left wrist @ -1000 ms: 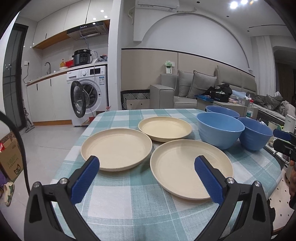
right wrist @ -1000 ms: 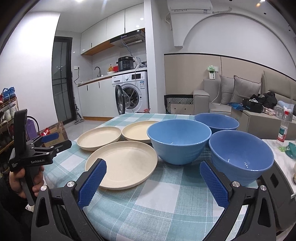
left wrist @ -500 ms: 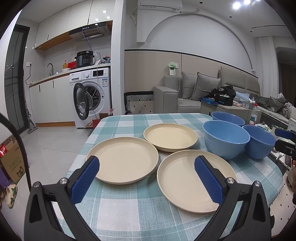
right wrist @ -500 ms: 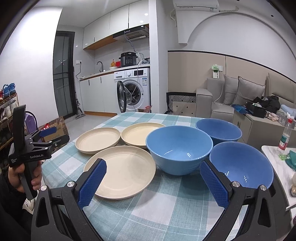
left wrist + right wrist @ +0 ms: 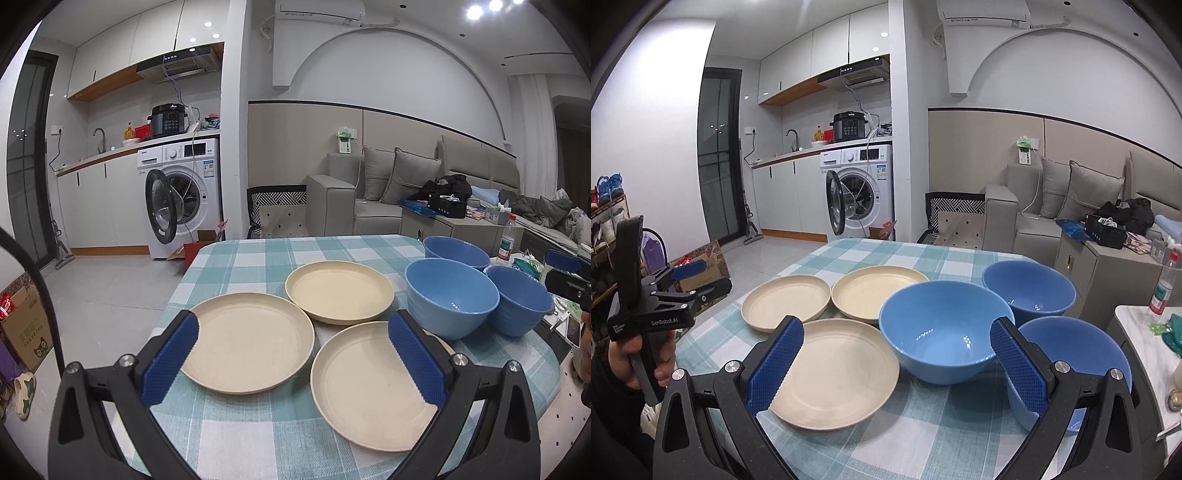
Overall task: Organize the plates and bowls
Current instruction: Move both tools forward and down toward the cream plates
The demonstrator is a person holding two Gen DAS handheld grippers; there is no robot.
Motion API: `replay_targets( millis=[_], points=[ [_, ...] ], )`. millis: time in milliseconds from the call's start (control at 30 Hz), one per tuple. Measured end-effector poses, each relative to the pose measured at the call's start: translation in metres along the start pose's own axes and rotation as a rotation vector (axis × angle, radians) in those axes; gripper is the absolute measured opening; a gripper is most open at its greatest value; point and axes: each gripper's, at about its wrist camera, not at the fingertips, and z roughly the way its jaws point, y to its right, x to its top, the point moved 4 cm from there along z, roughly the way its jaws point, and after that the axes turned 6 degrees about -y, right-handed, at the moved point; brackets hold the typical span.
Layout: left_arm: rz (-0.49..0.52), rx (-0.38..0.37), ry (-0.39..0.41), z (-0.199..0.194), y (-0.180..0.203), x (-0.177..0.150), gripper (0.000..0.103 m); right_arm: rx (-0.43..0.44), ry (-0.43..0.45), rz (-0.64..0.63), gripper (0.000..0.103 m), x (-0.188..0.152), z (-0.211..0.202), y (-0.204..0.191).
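Plates, three cream ones, lie on the left half of the checked table (image 5: pixel 258 254): the left plate (image 5: pixel 247 341), the far plate (image 5: pixel 340 291) and the near plate (image 5: pixel 373 384), none stacked. Right of them stand three blue bowls: the middle bowl (image 5: pixel 945 325), the far bowl (image 5: pixel 1028 286), and the near bowl (image 5: pixel 1078 354) by the right edge. The left gripper (image 5: pixel 295 360) and right gripper (image 5: pixel 897 363) both hang with fingers spread wide, holding nothing.

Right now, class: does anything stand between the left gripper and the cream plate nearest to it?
Nothing visible does. The left gripper is open and empty, short of the table's near edge. The nearest plate lies flat on the checked tablecloth just ahead, with only bare cloth before its near rim.
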Motion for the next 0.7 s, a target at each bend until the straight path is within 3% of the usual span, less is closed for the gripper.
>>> replay_targets(
  millis=[700],
  points=[
    [-0.008,0.02,-0.003,0.023,-0.002,0.042,0.103,0.045,-0.032,-0.043,0.103,0.061,0.022,0.005]
  ],
)
